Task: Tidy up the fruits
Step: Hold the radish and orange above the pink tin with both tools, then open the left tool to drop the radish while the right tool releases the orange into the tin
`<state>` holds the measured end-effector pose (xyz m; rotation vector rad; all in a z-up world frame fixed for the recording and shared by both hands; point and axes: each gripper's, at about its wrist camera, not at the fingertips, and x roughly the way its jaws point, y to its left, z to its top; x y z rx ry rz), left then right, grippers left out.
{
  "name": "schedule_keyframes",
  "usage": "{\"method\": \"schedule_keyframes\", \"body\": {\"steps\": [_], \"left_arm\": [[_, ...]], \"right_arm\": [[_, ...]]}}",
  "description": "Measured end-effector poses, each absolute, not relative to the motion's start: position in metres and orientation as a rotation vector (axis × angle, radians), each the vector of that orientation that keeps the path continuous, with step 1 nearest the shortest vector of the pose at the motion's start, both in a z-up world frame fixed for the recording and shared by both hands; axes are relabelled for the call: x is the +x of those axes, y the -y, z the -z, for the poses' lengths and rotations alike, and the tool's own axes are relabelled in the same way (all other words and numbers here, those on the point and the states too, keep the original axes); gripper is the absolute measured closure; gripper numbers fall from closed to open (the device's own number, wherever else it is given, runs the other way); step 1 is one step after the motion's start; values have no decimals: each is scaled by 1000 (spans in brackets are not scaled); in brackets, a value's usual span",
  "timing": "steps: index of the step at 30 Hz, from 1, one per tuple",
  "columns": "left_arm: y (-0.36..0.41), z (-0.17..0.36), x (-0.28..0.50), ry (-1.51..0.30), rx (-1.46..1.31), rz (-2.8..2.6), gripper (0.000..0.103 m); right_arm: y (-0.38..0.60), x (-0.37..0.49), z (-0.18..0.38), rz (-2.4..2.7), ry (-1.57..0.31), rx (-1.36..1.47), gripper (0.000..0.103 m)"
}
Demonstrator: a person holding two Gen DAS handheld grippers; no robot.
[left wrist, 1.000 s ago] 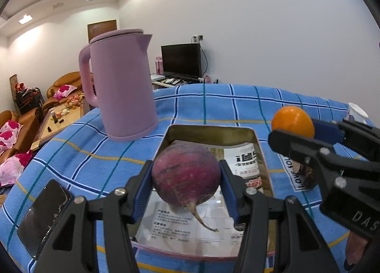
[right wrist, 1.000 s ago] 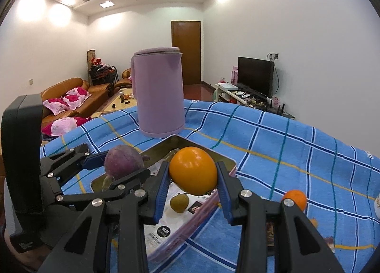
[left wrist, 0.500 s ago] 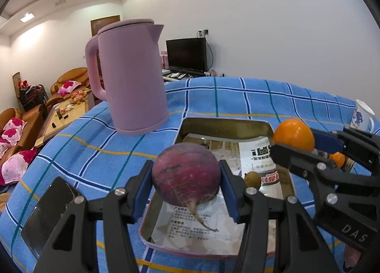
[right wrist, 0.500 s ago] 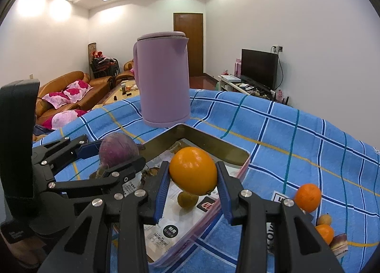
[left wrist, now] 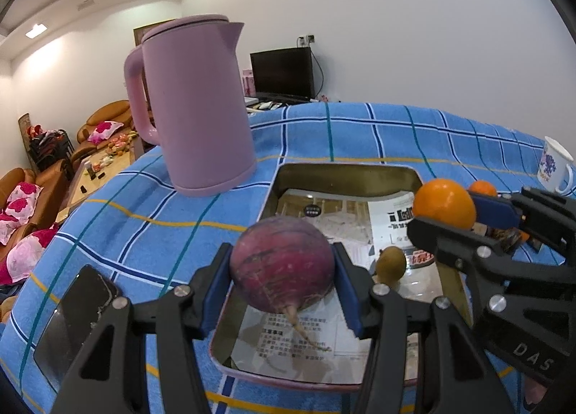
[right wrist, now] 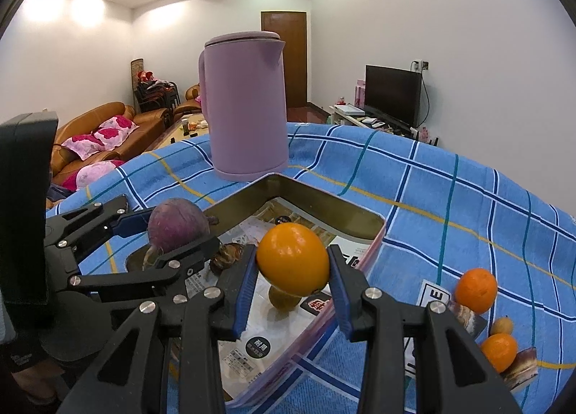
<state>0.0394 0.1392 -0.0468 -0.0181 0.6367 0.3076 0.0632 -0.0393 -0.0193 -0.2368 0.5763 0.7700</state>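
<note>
While both fruits hang over tray (left wrist: 345,169), nothing is placed yet. Orange (right wrist: 293,259) clamped in right gripper (right wrist: 293,271), above small brown fruit (right wrist: 284,300) on tray paper. Purple root (left wrist: 282,262) clamped in left gripper (left wrist: 282,279), over tray's near end. Risk: orange dropped on brown fruit rolls off; grippers close, may collide. Kettle (left wrist: 201,104) stands just behind tray.
</note>
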Motion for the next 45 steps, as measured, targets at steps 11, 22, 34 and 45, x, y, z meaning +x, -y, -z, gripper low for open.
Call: {"method": "schedule_keyframes", "body": {"steps": [11, 22, 34, 45], "left_arm": [[-140, 53, 45, -660, -11, -322, 48], [-140, 54, 45, -665, 1, -330, 48], [-139, 54, 46, -667, 8, -335, 48], [-138, 54, 45, -668, 9, -338, 48]], "right_arm": [[38, 64, 24, -763, -591, -240, 63], [39, 67, 33, -762, -616, -234, 63], [39, 68, 35, -760, -621, -232, 63], [39, 68, 35, -760, -620, -234, 63]]}}
